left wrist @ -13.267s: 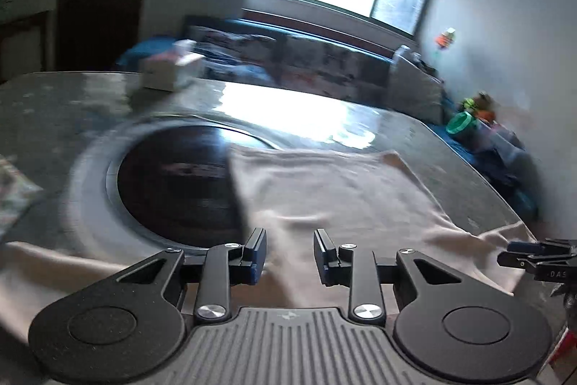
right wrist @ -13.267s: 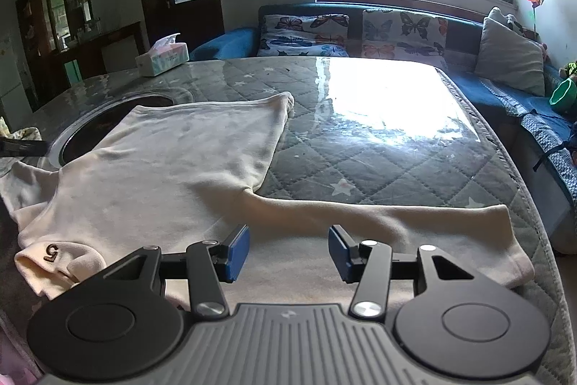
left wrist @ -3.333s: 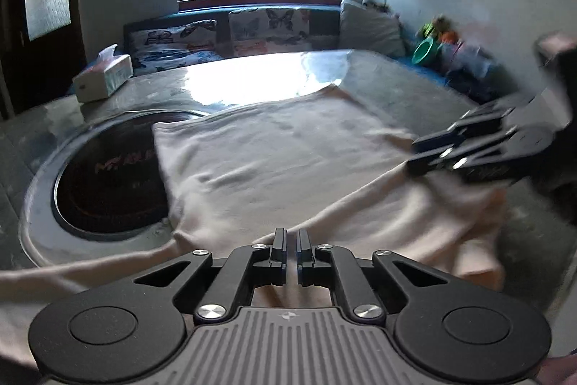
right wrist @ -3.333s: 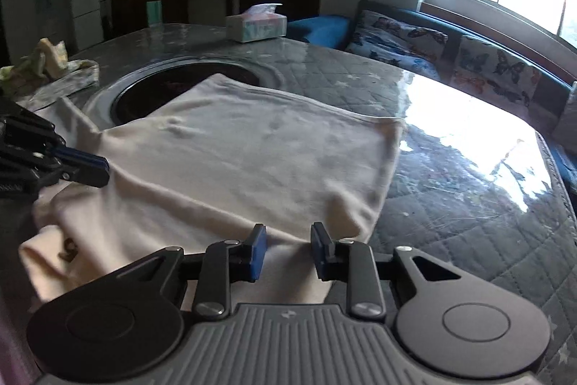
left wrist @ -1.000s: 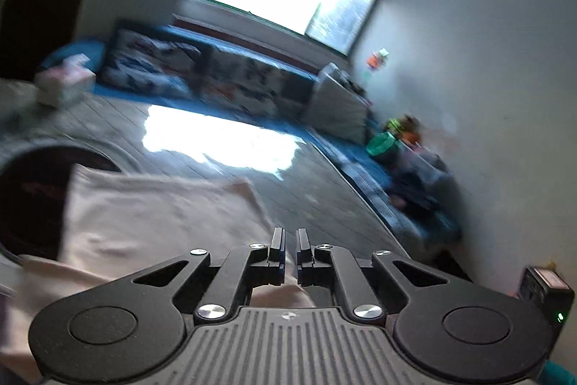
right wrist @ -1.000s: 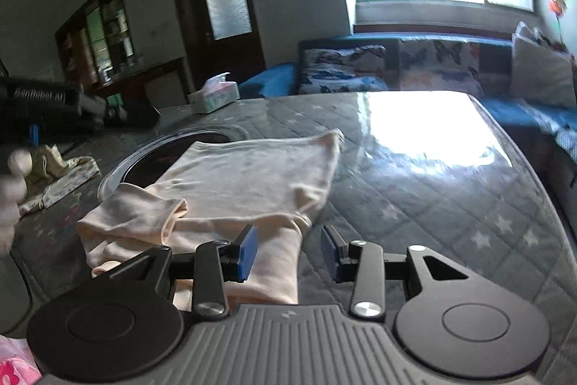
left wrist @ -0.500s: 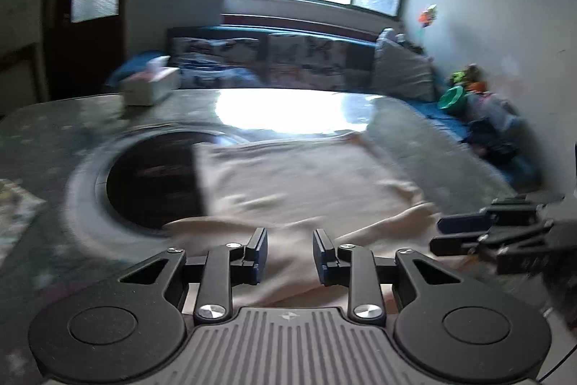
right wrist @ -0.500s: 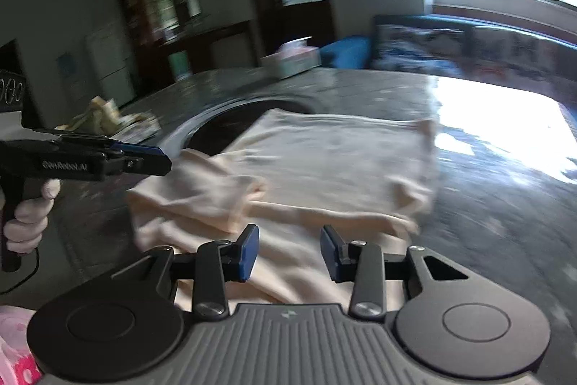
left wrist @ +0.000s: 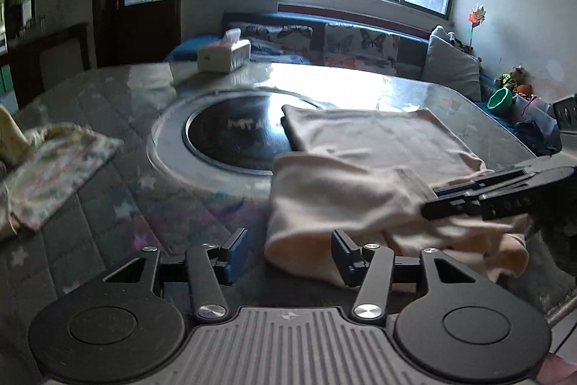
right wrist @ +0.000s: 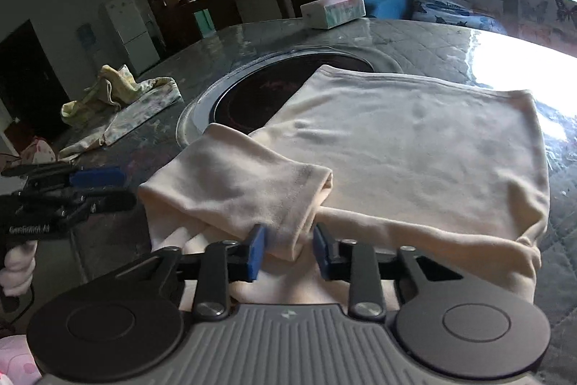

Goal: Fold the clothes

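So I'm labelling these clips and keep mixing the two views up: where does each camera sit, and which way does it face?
Left wrist: on the left gripper, looking across the table at the cream shirt, the sofa and window behind; the right gripper enters from the right.
Right wrist: on the right gripper, fingers open astride the folded sleeve, facing the dark cabinets; the left gripper shows at left.
Shared: shirt, tissue box, round hob.

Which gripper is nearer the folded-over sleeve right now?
Right. The right gripper straddles the sleeve cuff, jaws open; the left gripper sits open beside the shirt's edge.
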The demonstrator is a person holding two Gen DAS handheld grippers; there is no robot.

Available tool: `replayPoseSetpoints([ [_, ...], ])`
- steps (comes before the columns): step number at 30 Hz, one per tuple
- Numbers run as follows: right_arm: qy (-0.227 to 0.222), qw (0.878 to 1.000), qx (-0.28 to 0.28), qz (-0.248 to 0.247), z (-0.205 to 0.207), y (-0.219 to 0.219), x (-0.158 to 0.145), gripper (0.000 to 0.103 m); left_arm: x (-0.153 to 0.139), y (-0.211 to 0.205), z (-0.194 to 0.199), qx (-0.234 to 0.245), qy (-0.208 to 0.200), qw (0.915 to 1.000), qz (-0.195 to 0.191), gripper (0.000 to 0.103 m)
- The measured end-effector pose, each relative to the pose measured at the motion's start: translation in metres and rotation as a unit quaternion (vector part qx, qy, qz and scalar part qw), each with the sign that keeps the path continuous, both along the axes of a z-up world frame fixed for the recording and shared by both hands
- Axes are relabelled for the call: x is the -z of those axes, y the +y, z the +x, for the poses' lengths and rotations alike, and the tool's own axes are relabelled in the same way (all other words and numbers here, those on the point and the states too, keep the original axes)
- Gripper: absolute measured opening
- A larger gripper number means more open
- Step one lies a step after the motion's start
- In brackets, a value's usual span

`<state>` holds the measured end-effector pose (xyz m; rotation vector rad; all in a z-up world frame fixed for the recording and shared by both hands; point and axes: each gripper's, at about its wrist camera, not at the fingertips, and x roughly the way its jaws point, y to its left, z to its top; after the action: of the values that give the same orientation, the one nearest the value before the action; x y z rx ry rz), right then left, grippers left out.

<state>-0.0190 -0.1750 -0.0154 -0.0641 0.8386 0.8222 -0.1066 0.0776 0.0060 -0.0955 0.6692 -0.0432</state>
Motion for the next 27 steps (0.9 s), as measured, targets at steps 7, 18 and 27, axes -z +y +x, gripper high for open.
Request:
replayPoseSetpoints([
  [7,-0.052,0.999,0.007,-0.002,-0.011,-0.002,-0.027,0.004,0.012,-0.013,0.005,0.002,0.008,1.0,-0.001,0.059],
  [18,-0.183,0.983,0.003,-0.021,-0.028,-0.011,-0.111,0.004,0.025,-0.047,0.019,-0.006,-0.007,0.9968,0.08,0.058],
  [27,-0.189,0.977,0.082,-0.064,-0.041,-0.061,-0.091,0.004,0.024,-0.055,0.009,0.01,-0.011,0.9938,0.11,0.057],
])
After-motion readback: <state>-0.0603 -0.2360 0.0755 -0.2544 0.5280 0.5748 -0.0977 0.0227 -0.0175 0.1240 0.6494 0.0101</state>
